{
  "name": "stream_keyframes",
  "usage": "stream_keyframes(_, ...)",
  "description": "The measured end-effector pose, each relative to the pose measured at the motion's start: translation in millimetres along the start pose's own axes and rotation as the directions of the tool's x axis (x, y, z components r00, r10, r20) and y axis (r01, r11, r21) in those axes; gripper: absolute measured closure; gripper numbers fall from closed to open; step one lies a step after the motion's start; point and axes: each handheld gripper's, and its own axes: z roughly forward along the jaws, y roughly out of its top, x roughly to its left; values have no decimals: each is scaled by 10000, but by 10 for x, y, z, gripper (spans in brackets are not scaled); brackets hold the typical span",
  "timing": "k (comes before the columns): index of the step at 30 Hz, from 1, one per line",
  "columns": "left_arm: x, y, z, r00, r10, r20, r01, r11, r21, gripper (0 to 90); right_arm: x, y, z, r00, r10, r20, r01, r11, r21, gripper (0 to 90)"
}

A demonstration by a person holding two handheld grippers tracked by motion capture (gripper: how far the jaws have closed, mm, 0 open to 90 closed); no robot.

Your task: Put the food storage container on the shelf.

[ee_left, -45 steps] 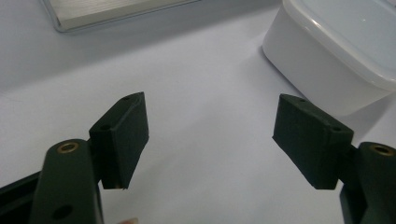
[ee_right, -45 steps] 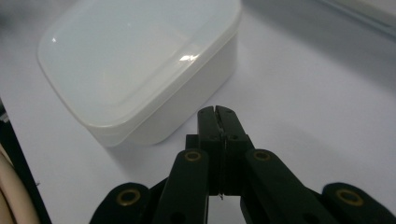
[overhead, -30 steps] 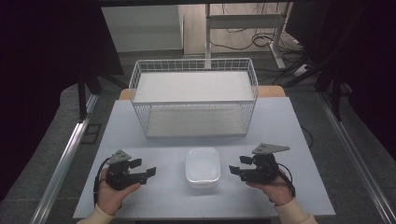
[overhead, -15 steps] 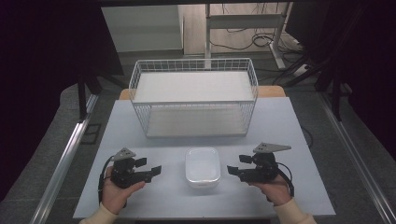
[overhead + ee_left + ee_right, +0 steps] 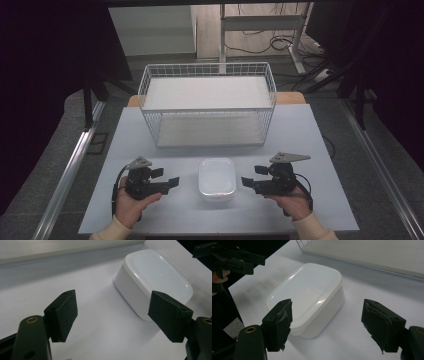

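We hold the left gripper (image 5: 170, 183) low over the table (image 5: 310, 135), at the left of the white lidded container (image 5: 217, 179), with its jaws pointing toward that container. In the left gripper view its two black pads (image 5: 63, 315) stand spread wide, with bare table surface between them and nothing pinched. The container (image 5: 152, 281) lies just ahead and to the right of those jaws, apart from both pads.

We hold the right gripper (image 5: 248, 182) at the opposite side of the container, with its jaws pointing back toward it. Its jaws have just been opening and now stand spread wide. In the right gripper view the pads (image 5: 279, 323) grip nothing; the container (image 5: 308, 296) sits ahead of the left pad, and bare table lies across the gap. The left gripper (image 5: 234, 261) appears beyond the container in that same view.

The container rests flat on the table with its lid on, between the two grippers and near the front edge. It is close to both sets of fingertips and touches neither.

Behind the container, toward the far edge of the table, stands a white wire basket (image 5: 207, 107). It is well apart from the container and from both grippers. A pale flat panel lies on the basket floor.
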Motion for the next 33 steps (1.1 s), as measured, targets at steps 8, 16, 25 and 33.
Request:
stream_keyframes(8,-61,61,18,9995,-116,309,113,9999,78,218,31,29,68,10000,-16,28,16,10000,80,236)
stream_keyframes(16,-111,142,117,9956,-557,749,530,9979,367,204,35,113,93,9998,162,98,-162,9999,-3,250)
stream_keyframes(25,-97,225,313,9783,-1465,1463,1352,9872,845,201,7,154,270,9978,658,41,-659,9966,497,274)
stream_keyframes(33,-80,265,430,9674,-1876,1699,1716,9796,1045,205,12,196,425,9952,980,-50,-974,9928,703,273)
